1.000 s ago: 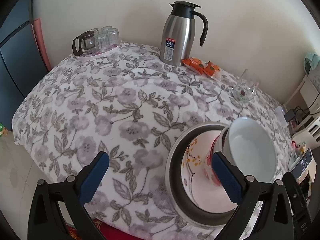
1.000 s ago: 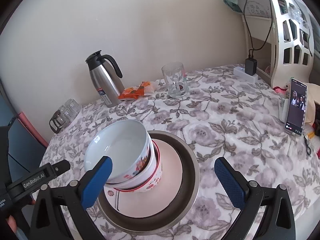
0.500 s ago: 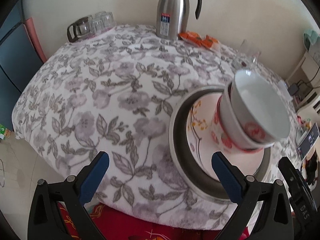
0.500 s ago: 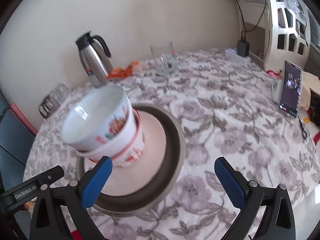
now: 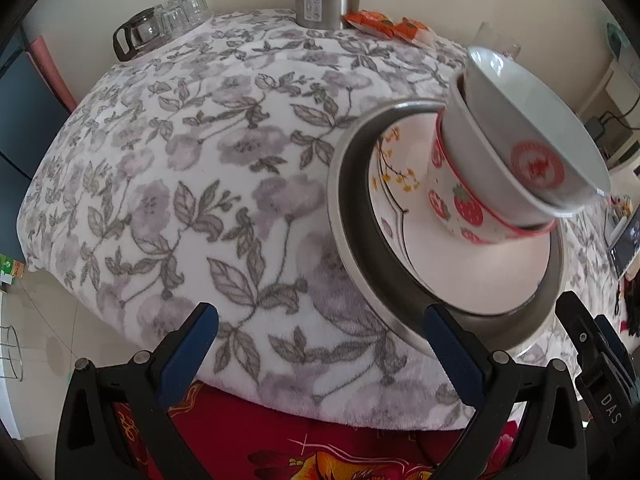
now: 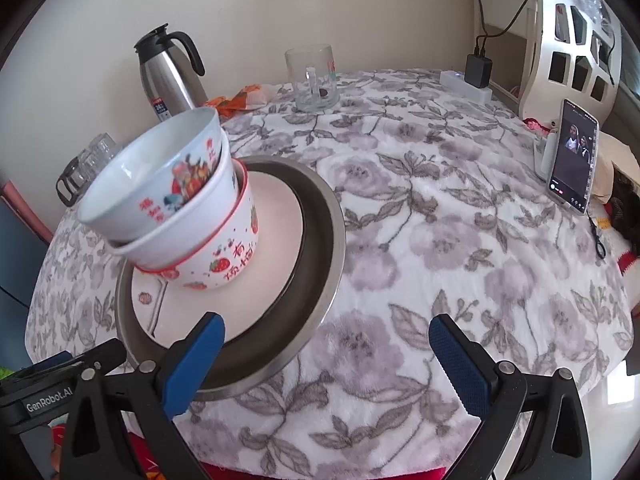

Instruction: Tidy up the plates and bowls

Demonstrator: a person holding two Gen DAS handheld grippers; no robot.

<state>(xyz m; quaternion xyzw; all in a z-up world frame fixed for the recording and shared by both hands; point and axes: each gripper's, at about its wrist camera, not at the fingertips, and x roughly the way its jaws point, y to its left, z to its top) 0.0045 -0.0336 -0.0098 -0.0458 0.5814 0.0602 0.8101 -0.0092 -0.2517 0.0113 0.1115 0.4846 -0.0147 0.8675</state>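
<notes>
Two bowls sit nested and leaning on a pale plate (image 6: 276,280), which lies inside a wide metal basin (image 6: 320,272) near the front edge of the counter (image 6: 440,220). The upper bowl (image 6: 160,184), white with red and blue pictures, tips out of the strawberry bowl (image 6: 224,252) beneath it rather than sitting square. All of this looks like glazed ceramic: stiff, slick and quick to chip, and the tilted stack could slide if the basin is jolted. The basin's steel rim seems the safest place to take hold for the whole lot; for one bowl alone, I'd pinch its wall at the lip.

The left hand-held gripper (image 5: 320,352) hangs with its jaws spread wide and nothing between them, its right pad close to the basin's near rim. The right hand-held gripper (image 6: 328,360) is likewise wide apart and empty, its left pad over the basin's near edge.

The counter wears a soft, fleecy cloth printed with grey flowers, which should cushion things but may drag under a sliding basin. Further back stand a steel thermos jug (image 6: 172,76), a glass mug (image 6: 314,80), orange snack packets (image 5: 384,26) and a cluster of glassware (image 5: 164,24). A phone (image 6: 572,156) is propped at the right, near a white shelf unit (image 6: 576,32) against the cream wall.
</notes>
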